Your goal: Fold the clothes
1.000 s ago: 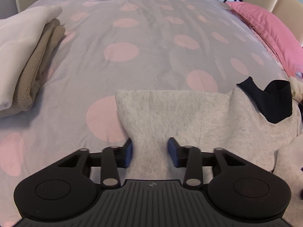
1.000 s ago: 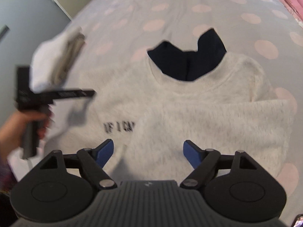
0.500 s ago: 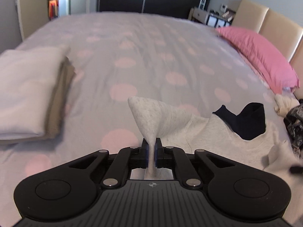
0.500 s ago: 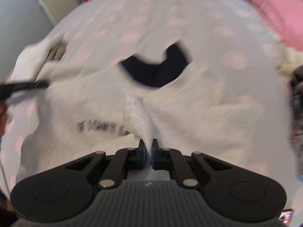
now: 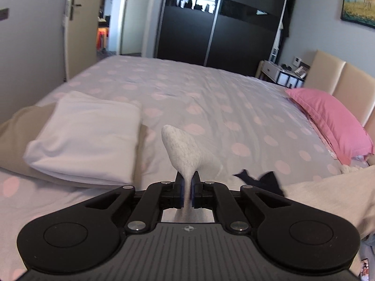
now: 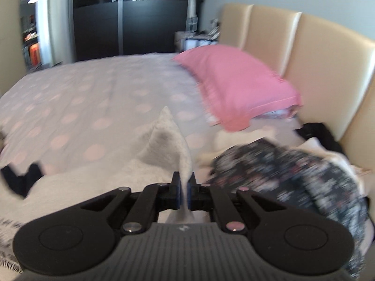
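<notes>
Both claws — left gripper (image 5: 186, 188), right gripper (image 6: 184, 193) — pinch the grey sweatshirt (image 6: 164, 145); folded stack (image 5: 84, 138) left, patterned pile (image 6: 293, 178) right.

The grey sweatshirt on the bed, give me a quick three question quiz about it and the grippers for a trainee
1. True or false: the left gripper is shut on a pinch of the grey sweatshirt.
2. What does the right gripper hold?
A. pink pillow
B. grey sweatshirt
C. patterned garment
3. Fill in: the folded white item lies on the ___ side of the left wrist view.

Key: 1 true; 2 B; 3 left.
</notes>
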`<action>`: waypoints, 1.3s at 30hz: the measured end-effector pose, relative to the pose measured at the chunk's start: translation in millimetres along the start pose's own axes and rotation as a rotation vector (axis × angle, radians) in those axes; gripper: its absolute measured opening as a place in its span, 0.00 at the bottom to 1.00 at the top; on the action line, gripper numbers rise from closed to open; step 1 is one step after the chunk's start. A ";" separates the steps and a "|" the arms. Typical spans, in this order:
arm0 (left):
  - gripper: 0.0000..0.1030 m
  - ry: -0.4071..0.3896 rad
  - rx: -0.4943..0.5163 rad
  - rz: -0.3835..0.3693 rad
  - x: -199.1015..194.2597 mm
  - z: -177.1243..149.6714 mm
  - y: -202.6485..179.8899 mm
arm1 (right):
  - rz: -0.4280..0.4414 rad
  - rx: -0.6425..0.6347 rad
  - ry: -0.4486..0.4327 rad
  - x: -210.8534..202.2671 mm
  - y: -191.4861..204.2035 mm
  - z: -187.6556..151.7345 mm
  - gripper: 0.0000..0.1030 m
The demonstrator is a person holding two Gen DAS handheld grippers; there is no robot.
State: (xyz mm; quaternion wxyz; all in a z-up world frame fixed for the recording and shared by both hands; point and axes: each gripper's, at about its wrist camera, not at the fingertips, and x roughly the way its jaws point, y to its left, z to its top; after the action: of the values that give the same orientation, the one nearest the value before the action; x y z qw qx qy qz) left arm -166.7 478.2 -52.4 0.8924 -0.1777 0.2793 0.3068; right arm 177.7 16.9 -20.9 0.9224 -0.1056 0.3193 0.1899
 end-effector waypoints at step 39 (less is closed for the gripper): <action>0.44 0.338 0.072 -0.048 16.7 -91.9 23.5 | 0.237 -0.005 0.317 69.0 52.5 -89.2 0.33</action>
State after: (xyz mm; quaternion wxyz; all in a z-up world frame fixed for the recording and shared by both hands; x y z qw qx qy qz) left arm -206.7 458.3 -137.8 0.8455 -0.2010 0.4319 0.2411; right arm 156.8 55.7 -137.3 0.8314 -0.0981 0.4703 0.2791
